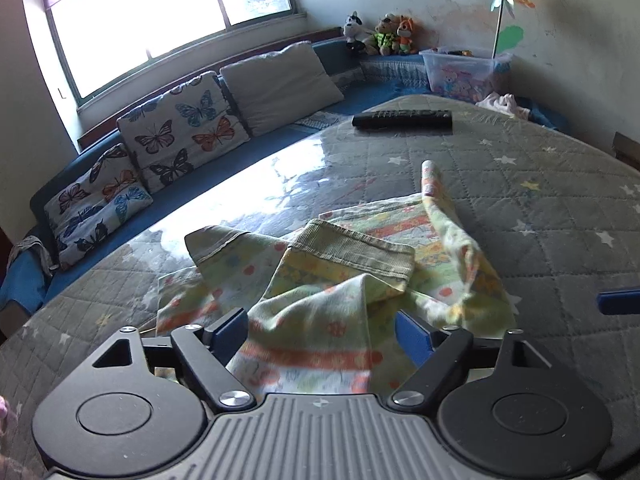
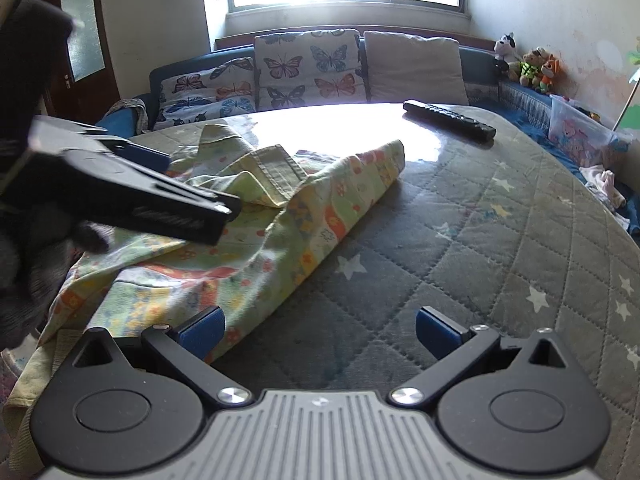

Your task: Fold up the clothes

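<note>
Sofa-end clear bin (toys inside)

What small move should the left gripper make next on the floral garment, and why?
Probably close the left gripper on the raised fold of the floral garment. The fold lies between its open jaws, the garment is crumpled on the quilted table, and the right gripper is open over the garment's edge.

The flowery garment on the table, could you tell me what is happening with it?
A person is folding it with a handheld tool in each hand. The flowery garment lies rumpled on the quilted table cover. The left tool is over the cloth, jaws apart with fabric bunched between them but not clamped. The right tool is open at the garment's edge, holding nothing. A remote control lies further back.
</note>
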Tool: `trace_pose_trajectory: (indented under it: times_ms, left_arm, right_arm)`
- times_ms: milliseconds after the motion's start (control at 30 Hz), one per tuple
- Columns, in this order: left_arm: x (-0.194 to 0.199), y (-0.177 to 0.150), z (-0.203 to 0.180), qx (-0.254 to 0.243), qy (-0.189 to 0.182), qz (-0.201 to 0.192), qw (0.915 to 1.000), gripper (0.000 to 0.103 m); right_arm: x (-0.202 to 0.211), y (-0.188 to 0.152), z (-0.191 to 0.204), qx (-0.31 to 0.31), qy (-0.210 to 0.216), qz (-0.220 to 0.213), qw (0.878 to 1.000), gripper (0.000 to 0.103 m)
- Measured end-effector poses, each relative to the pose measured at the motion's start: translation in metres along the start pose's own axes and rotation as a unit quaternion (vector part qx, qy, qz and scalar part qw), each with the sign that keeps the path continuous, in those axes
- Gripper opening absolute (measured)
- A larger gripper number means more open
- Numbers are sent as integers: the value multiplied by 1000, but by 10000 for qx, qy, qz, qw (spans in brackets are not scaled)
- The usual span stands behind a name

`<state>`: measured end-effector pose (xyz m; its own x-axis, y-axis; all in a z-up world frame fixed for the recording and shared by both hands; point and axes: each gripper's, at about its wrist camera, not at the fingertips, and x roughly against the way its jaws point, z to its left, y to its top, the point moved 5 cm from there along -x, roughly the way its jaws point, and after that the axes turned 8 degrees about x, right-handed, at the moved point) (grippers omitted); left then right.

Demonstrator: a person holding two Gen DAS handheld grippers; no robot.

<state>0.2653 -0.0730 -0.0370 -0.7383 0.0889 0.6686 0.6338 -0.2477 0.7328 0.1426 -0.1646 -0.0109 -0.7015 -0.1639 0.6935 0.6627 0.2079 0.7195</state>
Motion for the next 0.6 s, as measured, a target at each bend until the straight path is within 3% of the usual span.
trace_pose_trajectory:
  times_ms: [100,167,233,433,600]
  left_arm:
    - [-18,2,2,46,0,118,9999,58]
    - [-23,1,5,137,-45,152,9998,22]
    - [-21,0,11,284,-82,97,9995,8]
    - [15,5,51,829,320,-350,9954,4]
    - [58,-5,104,1345,836,-681,9850,3]
  right_arm:
    - [-1,0,-4,-50,-4,17,10000,103]
    - [-2,0,-7,-70,-14,21,10000,102]
    - [-2,1,-9,-70,-29,16,10000,102]
    - [3,9,-6,29,-13,-100,9999,98]
    - [6,26,10,314,98,-264,9991,97]
